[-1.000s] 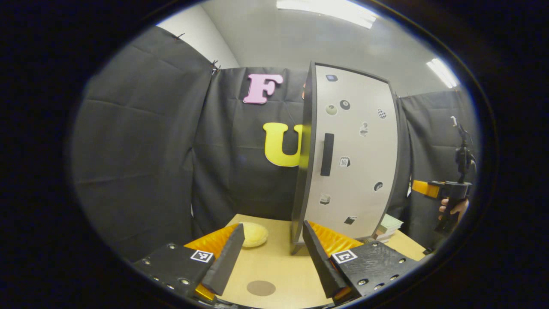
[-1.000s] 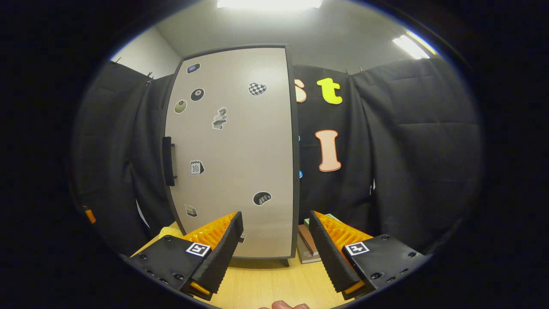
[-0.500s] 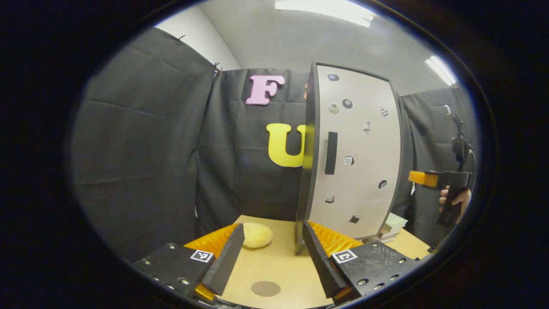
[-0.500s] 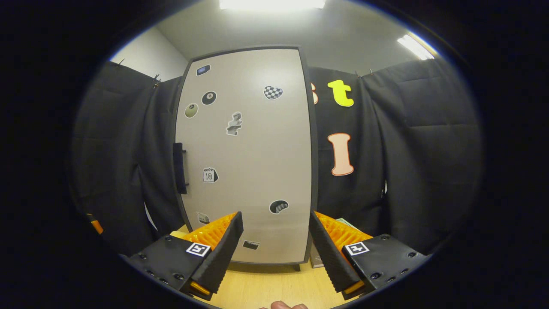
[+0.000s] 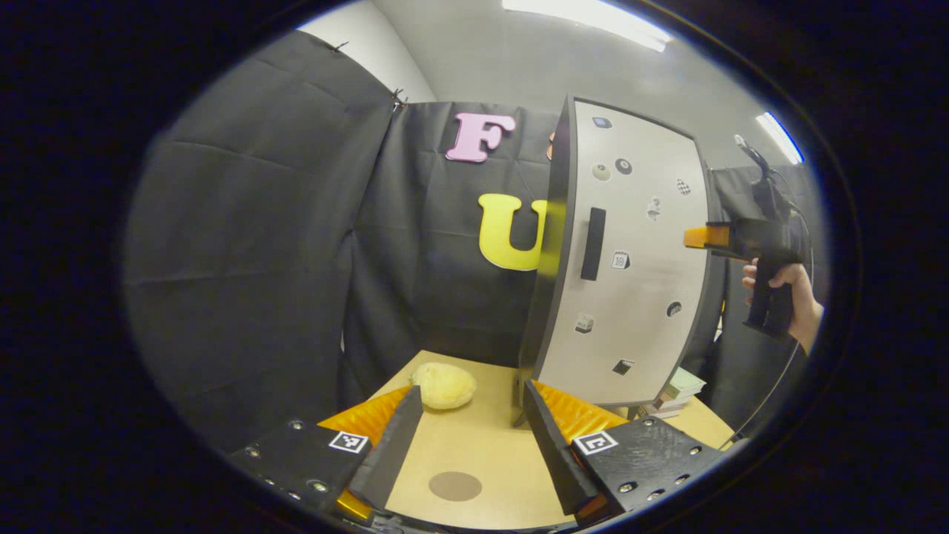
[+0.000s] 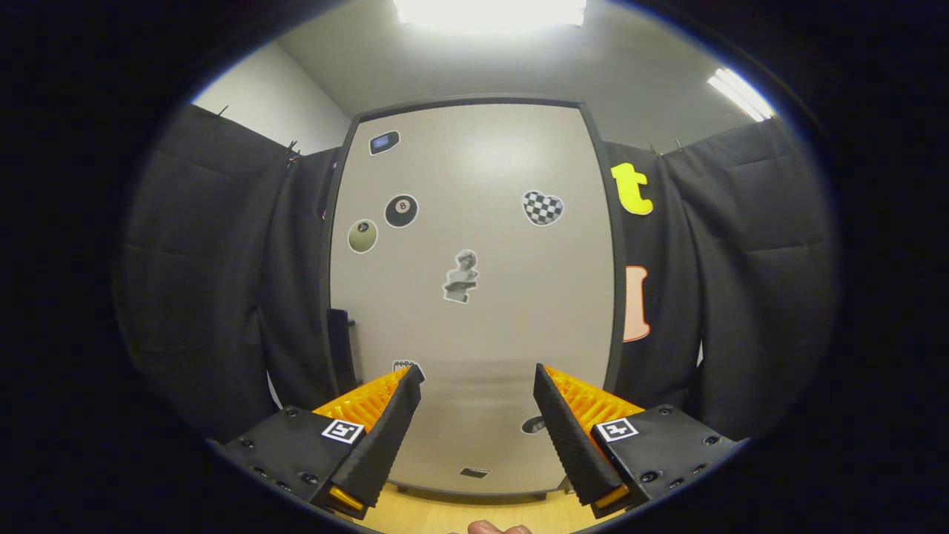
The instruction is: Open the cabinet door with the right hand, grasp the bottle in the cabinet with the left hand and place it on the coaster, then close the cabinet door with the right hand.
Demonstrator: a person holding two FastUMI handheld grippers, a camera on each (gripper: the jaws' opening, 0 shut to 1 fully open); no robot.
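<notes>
One cabinet (image 5: pixel 630 252) with one door handle (image 5: pixel 592 243) stands beyond the left jaws. One round coaster (image 5: pixel 454 486) lies between them, one yellow sponge (image 5: pixel 443 386) ahead, one book stack (image 5: pixel 675 393) to their right.

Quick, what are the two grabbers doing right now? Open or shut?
Left gripper: open, holding nothing, over the table.
Right gripper: open, holding nothing, facing the cabinet door.
</notes>
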